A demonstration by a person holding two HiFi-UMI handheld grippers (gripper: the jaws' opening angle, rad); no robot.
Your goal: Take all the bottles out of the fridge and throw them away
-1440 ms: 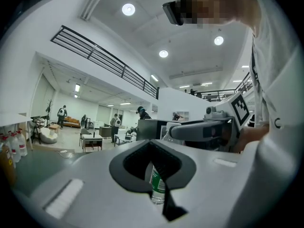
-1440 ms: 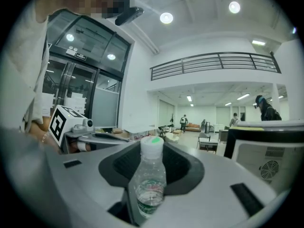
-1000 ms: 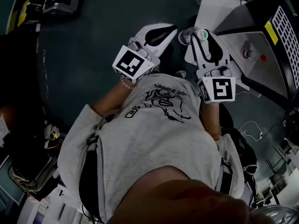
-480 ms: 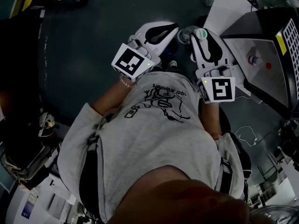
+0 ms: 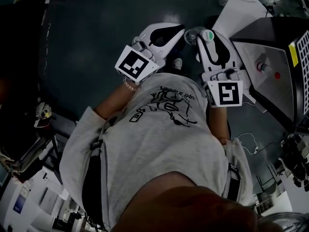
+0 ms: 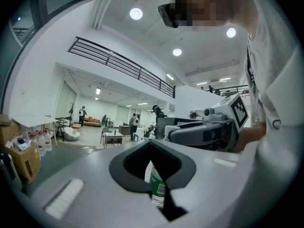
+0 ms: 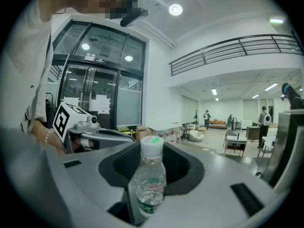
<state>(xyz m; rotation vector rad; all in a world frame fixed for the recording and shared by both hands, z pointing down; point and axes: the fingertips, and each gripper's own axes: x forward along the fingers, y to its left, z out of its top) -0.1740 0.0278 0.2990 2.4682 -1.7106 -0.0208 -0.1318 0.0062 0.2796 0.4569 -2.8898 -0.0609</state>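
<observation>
Head view is dim. Both hands are hidden under the marker cubes, and only the wrists and the grey sweatshirt point(image 5: 159, 144) are seen. A dark out-of-focus mass fills the bottom edge and cannot be identified. The dark appliance point(image 5: 273, 57) at the right, with a red button, is cut off by the frame. No fridge can be made out with certainty.

Left gripper point(image 6: 154, 175): only a strip of the second bottle point(image 6: 157, 188), a green label on clear plastic, is seen through the narrow slit between the jaws. Its cap and base are hidden. The jaws appear drawn in on it, though pad contact is poorly shown. In the head view a clear body is glimpsed at this gripper's tip.

Right gripper point(image 7: 152, 175): the jaws are held partly apart and clamped on the capped bottle point(image 7: 150, 189), which stands upright between them. The white cap with its green spot is clear of the pads, and the base is cut off below.

The two bottles are carried side by side in front of the chest, above the dark floor point(image 5: 91, 47).

Against the earlier frames, both grippers are held in the same pose and the right jaw gap is unchanged. The floor scene is shifted: the clutter at the top left is gone from view, and the appliance is seen farther right.
</observation>
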